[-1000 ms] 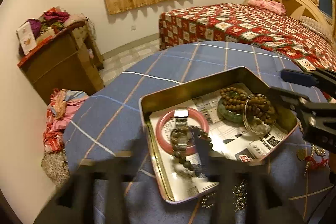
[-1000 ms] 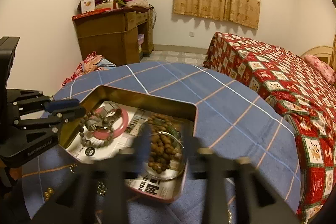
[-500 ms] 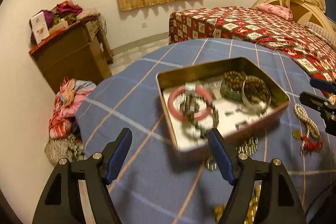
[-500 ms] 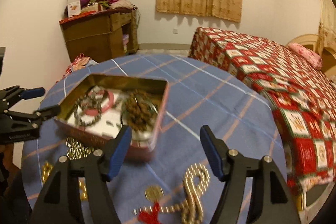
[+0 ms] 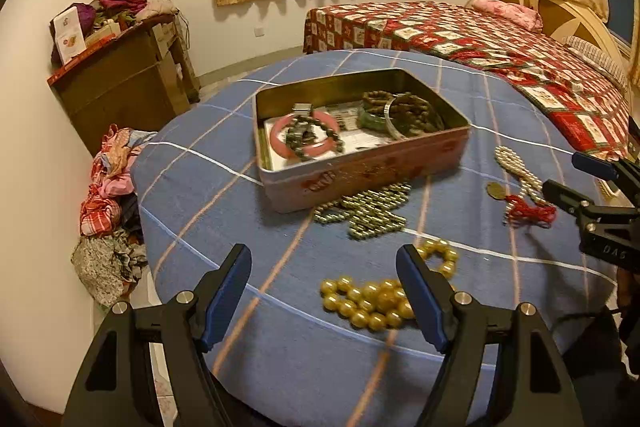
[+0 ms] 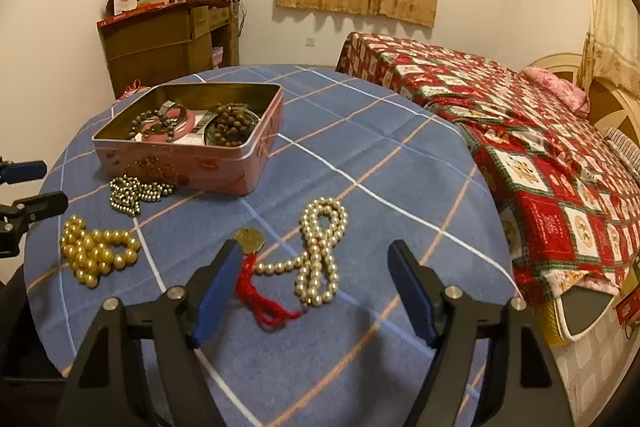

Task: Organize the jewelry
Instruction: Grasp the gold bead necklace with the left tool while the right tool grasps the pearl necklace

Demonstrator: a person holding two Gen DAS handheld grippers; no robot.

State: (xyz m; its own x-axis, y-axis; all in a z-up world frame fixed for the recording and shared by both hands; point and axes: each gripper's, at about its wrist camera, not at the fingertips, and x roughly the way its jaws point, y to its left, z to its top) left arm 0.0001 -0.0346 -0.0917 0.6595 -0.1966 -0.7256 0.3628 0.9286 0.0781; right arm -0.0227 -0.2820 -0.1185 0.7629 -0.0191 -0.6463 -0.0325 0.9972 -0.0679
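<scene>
Both grippers hang empty over the bench: left gripper [image 5: 324, 291] jaws wide, right gripper [image 6: 312, 287] jaws opening above the pearl necklace [image 6: 320, 247], with the gold beads [image 5: 372, 301] and brass chain [image 5: 366, 209] just in front of the tin [image 5: 360, 171].

Both grippers are backing away from the tin [image 5: 360, 171], now hovering empty over the cloth [image 6: 360, 155] w/ the left gripper [image 5: 324, 291] by gold beads [image 5: 368, 301] & the right gripper [image 6: 312, 287], jaws opening, over the pearls [image 6: 320, 251].
</scene>
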